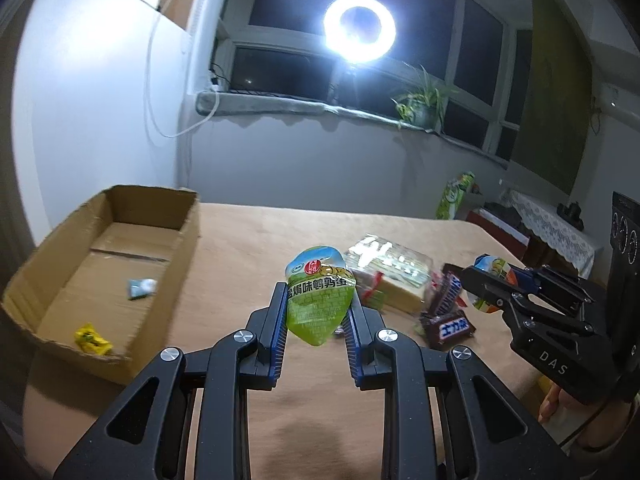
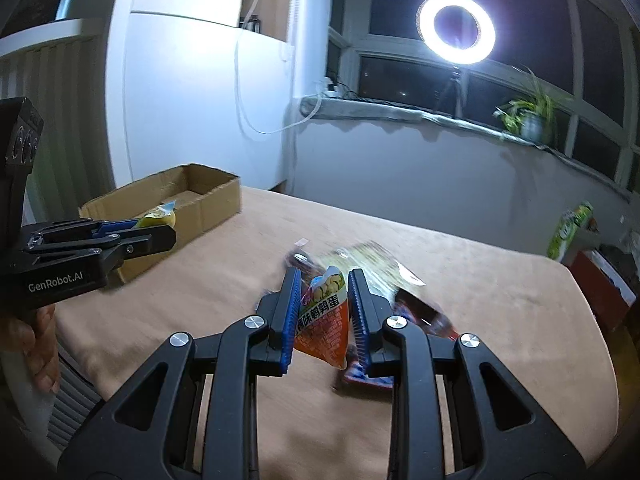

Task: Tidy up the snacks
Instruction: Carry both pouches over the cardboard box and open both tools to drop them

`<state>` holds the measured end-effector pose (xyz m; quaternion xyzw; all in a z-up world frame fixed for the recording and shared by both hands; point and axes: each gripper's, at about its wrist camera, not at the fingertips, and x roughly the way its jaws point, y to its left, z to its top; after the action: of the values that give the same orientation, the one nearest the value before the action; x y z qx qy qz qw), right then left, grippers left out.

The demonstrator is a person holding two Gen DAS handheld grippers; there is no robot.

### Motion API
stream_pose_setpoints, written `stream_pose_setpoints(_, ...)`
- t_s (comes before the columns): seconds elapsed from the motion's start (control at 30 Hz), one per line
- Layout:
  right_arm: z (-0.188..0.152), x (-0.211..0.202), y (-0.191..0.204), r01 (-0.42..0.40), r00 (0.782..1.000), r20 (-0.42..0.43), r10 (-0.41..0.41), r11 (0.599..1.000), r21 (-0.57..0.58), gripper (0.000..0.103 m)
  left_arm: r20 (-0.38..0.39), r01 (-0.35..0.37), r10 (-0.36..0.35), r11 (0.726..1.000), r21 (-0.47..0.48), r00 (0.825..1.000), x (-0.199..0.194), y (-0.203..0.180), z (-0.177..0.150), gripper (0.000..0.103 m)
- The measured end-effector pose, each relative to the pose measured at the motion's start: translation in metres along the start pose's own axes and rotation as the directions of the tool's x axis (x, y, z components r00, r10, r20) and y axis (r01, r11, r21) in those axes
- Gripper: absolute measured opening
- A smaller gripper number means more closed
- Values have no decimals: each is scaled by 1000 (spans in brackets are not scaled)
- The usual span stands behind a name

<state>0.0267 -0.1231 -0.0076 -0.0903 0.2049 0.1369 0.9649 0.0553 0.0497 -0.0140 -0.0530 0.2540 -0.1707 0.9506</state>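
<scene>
My left gripper point(image 1: 318, 300) is shut on a green snack packet point(image 1: 320, 296) and holds it above the table, right of an open cardboard box point(image 1: 52, 252). The box holds a yellow candy point(image 1: 93, 339) and a pale blue packet point(image 1: 141, 289). My right gripper point(image 2: 324, 308) is shut on an orange snack packet point(image 2: 326, 320) above a pile of snacks point(image 2: 376, 264). In the left wrist view the right gripper point(image 1: 480, 276) is at the right, over the pile with a clear bread pack point(image 1: 390, 270) and a dark chocolate bar point(image 1: 450, 326). In the right wrist view the left gripper point(image 2: 168, 224) is beside the box point(image 2: 212, 200).
The tan table point(image 1: 312, 392) ends at a wall with a window sill, a ring light point(image 1: 360, 24) and a potted plant point(image 1: 422, 108). A green carton point(image 1: 454, 196) and a lace-covered stand point(image 1: 548, 224) sit beyond the table's right end.
</scene>
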Motion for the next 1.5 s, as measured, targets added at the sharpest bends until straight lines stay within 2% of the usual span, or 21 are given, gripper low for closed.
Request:
stream_pose_setpoints(0.33,37,32,76,-123,992,29,126,988,-97,25,35,-112,116,989,-98,993,-23,70,1,24)
stream_pose_setpoints(0.57,61,61,138,-236,969,34,244,959,-159,25,33,-203,211,964,-170,977,-36,124,-1,24)
stream_pose_setpoints(0.87,85,95,182,-305,949,26,314,937,-171,25,37,-222,233,956,-192,972,-37,151,6,24)
stream_pose_setpoints(1.07,92,122,192,-320,945,5,326,931,-178,25,8,-217,223,955,-201,975,-24,165,7,27)
stream_pose_setpoints(1.17,92,137,193,-331,943,-18,333,929,-165,26,-14,-218,220,953,-210,975,-17,169,3,34)
stream_pose_setpoints(1.2,92,140,192,-334,942,-26,335,928,-162,30,-20,-224,225,951,-213,974,-16,170,1,36)
stream_pose_setpoints(1.23,90,142,191,-328,944,-25,329,931,-158,41,-23,-230,231,949,-217,973,-15,171,0,37)
stream_pose_setpoints(1.3,87,142,187,-325,945,-23,325,934,-146,49,-29,-235,234,946,-224,972,-16,172,-4,37)
stream_pose_setpoints(1.4,84,135,179,-297,955,-17,297,945,-141,49,-30,-237,237,942,-237,971,-21,173,-8,37)
stream_pose_setpoints(1.5,78,123,171,-258,965,5,261,956,-140,52,-20,-241,244,938,-249,970,-31,173,-10,45)
